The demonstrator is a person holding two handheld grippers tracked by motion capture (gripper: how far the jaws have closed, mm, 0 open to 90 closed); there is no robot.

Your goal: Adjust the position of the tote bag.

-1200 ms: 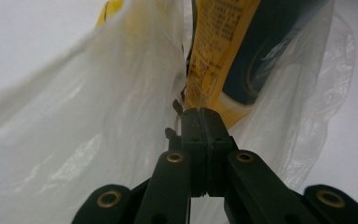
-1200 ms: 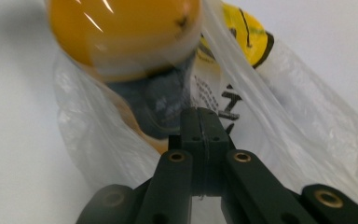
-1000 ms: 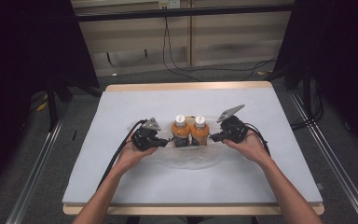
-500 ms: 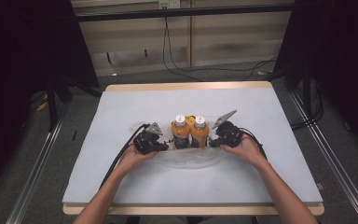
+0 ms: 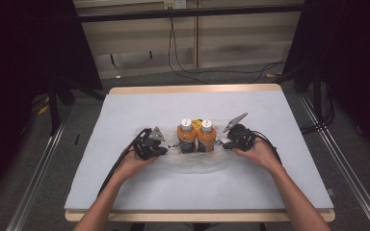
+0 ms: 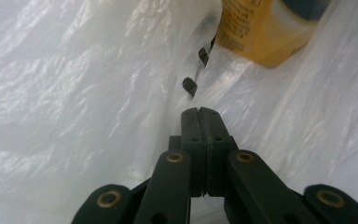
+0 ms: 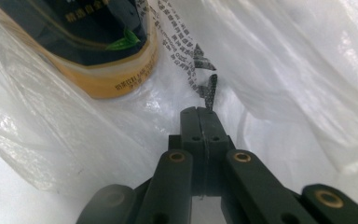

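Two orange bottles (image 5: 196,136) stand upright, touching, in a thin plastic bag (image 5: 192,161) mid-worktop (image 5: 125,106). The left gripper (image 5: 165,150) and right gripper (image 5: 223,145) each have their jaws clenched on a bag edge. An uneven pull could likely topple the bottles or tear the film.
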